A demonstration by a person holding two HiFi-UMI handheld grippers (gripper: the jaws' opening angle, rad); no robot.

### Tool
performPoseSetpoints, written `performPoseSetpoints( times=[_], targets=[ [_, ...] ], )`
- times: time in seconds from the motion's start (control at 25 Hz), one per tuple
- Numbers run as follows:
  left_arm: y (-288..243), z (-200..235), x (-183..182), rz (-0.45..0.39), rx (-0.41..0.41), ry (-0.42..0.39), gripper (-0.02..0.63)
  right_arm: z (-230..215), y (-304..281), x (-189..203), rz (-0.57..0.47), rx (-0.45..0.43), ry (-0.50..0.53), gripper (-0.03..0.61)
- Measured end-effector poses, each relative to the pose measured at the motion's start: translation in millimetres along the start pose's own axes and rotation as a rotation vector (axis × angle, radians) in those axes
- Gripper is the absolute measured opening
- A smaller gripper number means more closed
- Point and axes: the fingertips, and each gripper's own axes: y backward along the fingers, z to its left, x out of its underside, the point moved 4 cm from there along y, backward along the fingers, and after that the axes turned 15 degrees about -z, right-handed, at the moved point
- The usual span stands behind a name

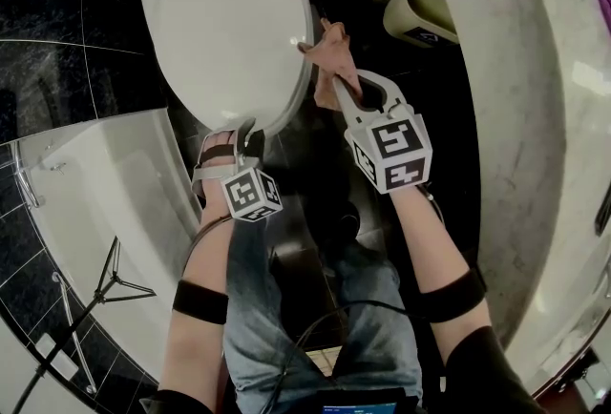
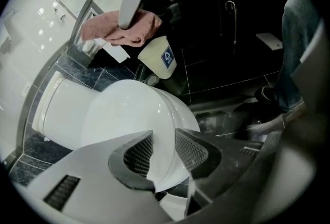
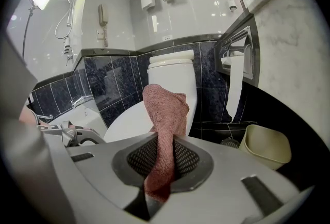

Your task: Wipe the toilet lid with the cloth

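The white toilet lid (image 1: 224,31) lies down over the bowl. My left gripper (image 1: 244,129) is at the lid's front rim. In the left gripper view its jaws (image 2: 164,155) straddle that rim, the white lid (image 2: 129,114) fills the gap, and the pads look closed on it. To the right of the lid, my right gripper (image 1: 334,76) is shut on a pink cloth (image 1: 329,45). In the right gripper view the cloth (image 3: 165,114) stands up from between the pads (image 3: 161,158) and droops below them, with the toilet (image 3: 154,99) behind.
A beige waste bin (image 1: 420,7) stands on the dark floor right of the toilet. A marble counter (image 1: 535,116) runs along the right, a white bathtub (image 1: 105,193) along the left. Toilet paper (image 3: 234,83) hangs on the right wall. The person's legs (image 1: 325,326) are below the grippers.
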Motion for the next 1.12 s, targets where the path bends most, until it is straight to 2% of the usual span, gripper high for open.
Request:
performPoseSetpoints(
  times=[0.28, 0.4, 0.6, 0.92, 1.0, 1.12],
  targets=[
    [0.1, -2.8, -2.3, -0.001, 0.008, -0.019, 0.117, -3.5, -1.4, 8.4, 0.007, 0.008, -0.012, 0.078],
    [0.8, -4.2, 0.3, 0.009, -0.002, 0.007, 0.112, -1.2, -2.5, 11.3, 0.014, 0.006, -0.012, 0.078],
    [5.1, 0.1, -3.7, -0.021, -0.018, 0.034, 0.111, -0.2, -3.6, 9.3, 0.022, 0.012, -0.016, 0.078],
    [36.1, 24.4, -23.7, -0.054, -0.065, 0.082, 0.098, 4.1, -0.9, -7.6, 0.025, 0.024, -0.021, 0.078],
    [50.9, 35.2, -32.5, -0.055, -0.075, 0.11, 0.091, 8.9, 3.0, -16.3, 0.033, 0.025, -0.023, 0.078],
    [73.8, 55.4, -44.6, -0.069, -0.094, 0.112, 0.078, 15.7, 8.1, -36.5, 0.039, 0.029, -0.024, 0.078]
  ],
)
